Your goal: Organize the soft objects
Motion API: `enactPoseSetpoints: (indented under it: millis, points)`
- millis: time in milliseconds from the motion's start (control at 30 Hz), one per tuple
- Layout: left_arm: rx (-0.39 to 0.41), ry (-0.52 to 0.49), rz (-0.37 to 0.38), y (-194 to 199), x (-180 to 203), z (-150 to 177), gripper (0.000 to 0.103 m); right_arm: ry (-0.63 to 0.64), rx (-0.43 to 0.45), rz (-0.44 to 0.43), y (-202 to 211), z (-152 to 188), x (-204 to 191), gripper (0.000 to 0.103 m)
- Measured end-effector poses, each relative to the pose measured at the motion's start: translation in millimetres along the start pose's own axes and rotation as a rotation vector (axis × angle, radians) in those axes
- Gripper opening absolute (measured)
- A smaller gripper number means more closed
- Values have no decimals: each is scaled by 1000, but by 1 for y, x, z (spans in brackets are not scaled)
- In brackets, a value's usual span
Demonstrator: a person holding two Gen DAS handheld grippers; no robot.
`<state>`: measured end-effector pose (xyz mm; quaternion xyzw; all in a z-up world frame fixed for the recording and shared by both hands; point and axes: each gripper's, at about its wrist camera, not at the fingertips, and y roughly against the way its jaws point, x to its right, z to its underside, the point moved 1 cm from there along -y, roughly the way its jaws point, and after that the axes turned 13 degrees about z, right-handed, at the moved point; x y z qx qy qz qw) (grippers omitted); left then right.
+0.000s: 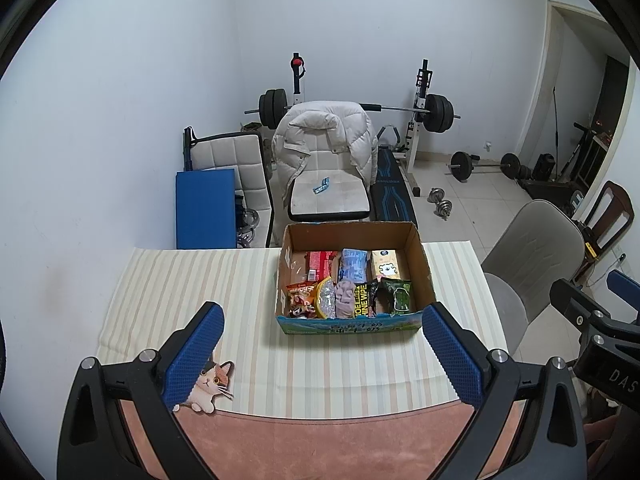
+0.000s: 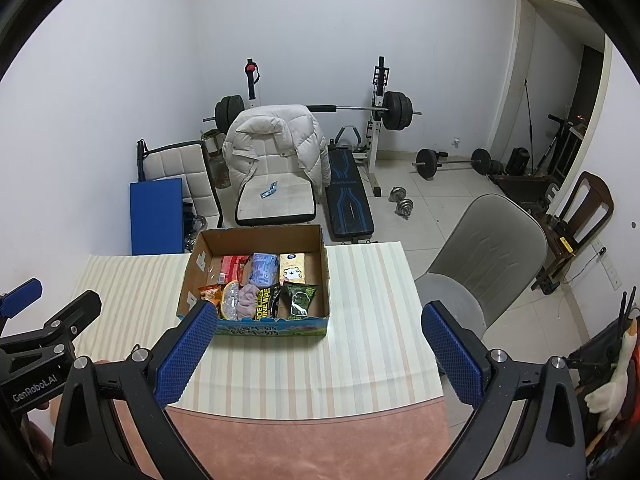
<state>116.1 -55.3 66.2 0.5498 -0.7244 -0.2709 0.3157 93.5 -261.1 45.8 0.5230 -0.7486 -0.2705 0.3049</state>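
Observation:
A cardboard box (image 1: 420, 256) (image 2: 326, 276) stands at the far middle of the striped table. It holds several soft packs: a red pack (image 1: 320, 262), a blue pack (image 1: 354, 264), a cream tissue pack (image 1: 386, 266), a green bag (image 1: 398, 296), a pink-grey cloth (image 1: 346, 300) and snack bags. A small plush cat (image 1: 210, 386) lies on the table's near left, partly behind my left gripper's left finger. My left gripper (image 1: 324, 356) is open and empty, above the near table. My right gripper (image 2: 320, 356) is open and empty, in front of the box.
The table carries a striped cloth (image 1: 168, 292) (image 2: 372, 320) and a pink near edge. A grey chair (image 2: 484, 260) stands at the table's right. Beyond the table stand a white chair with a puffy jacket (image 1: 324, 140), a weight bench, a barbell rack and a blue mat (image 1: 204, 208).

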Motion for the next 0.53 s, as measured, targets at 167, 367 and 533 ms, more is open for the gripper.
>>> enactPoseSetpoints:
  millis: [167, 367, 533]
  points:
    - [-3, 2, 0, 1, 0, 0, 102, 0, -1, 1, 0, 1, 2, 103]
    - [-4, 2, 0, 1, 0, 0, 102, -1, -1, 1, -1, 1, 3, 103]
    - [2, 17, 3, 2, -3, 0, 102, -1, -1, 2, -1, 1, 3, 103]
